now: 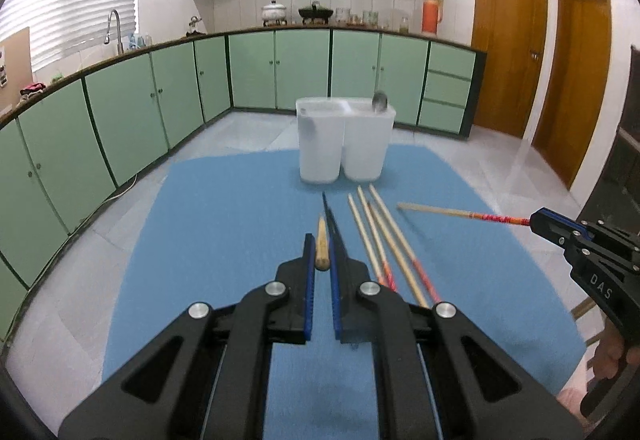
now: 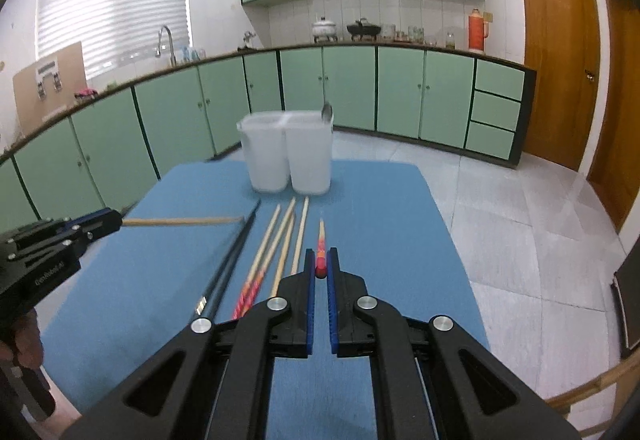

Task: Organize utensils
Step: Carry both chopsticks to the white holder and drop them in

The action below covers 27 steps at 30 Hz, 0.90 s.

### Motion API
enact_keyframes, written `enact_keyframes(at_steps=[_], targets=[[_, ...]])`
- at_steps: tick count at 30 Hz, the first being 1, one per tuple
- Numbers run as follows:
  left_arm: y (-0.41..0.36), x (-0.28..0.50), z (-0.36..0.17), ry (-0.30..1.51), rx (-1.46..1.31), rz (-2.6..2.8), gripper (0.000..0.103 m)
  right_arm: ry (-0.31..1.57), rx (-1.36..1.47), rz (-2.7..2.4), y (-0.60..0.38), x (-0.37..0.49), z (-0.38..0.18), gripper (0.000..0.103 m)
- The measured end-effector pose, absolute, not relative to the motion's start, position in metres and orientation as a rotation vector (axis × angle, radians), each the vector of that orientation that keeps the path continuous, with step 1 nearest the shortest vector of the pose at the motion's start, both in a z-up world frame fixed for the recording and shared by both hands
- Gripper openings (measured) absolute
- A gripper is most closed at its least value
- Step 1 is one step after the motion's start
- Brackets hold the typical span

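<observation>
My left gripper (image 1: 322,252) is shut on a plain wooden chopstick (image 1: 321,246), held above the blue mat (image 1: 224,224); from the right wrist view the same chopstick (image 2: 180,221) sticks out level from the left gripper (image 2: 114,218). My right gripper (image 2: 321,260) is shut on a red-patterned chopstick (image 2: 320,248), also seen in the left wrist view (image 1: 460,215) held by the right gripper (image 1: 538,222). Several red-ended chopsticks (image 1: 384,240) and a pair of black chopsticks (image 1: 331,220) lie on the mat. A white two-compartment holder (image 1: 344,140) stands at the far end with a spoon (image 1: 379,101) in its right compartment.
The mat covers a small table with tiled floor (image 2: 520,208) around it. Green kitchen cabinets (image 1: 160,100) run along the left and back. Wooden doors (image 1: 508,52) stand at the right. A dark chair or furniture edge (image 2: 628,304) is at the far right.
</observation>
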State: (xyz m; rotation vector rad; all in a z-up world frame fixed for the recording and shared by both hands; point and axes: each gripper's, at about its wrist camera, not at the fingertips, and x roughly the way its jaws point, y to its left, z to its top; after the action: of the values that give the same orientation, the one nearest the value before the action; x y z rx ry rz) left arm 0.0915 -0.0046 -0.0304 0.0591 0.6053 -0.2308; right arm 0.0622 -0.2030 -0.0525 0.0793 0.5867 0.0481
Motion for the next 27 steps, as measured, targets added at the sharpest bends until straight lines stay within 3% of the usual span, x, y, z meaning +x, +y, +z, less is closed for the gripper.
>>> enact_keyframes(at_steps=[14, 27], targets=[[-0.011, 0.143, 0.019, 0.556, 0.016, -0.252, 0.006, 0.526, 0.145, 0.082, -0.226, 0.108, 0.012, 0.005], [-0.001, 0.165, 0.043, 0.508, -0.039, -0.255, 0.006, 0.514, 0.113, 0.121, -0.220, 0.138, 0.032, 0.005]])
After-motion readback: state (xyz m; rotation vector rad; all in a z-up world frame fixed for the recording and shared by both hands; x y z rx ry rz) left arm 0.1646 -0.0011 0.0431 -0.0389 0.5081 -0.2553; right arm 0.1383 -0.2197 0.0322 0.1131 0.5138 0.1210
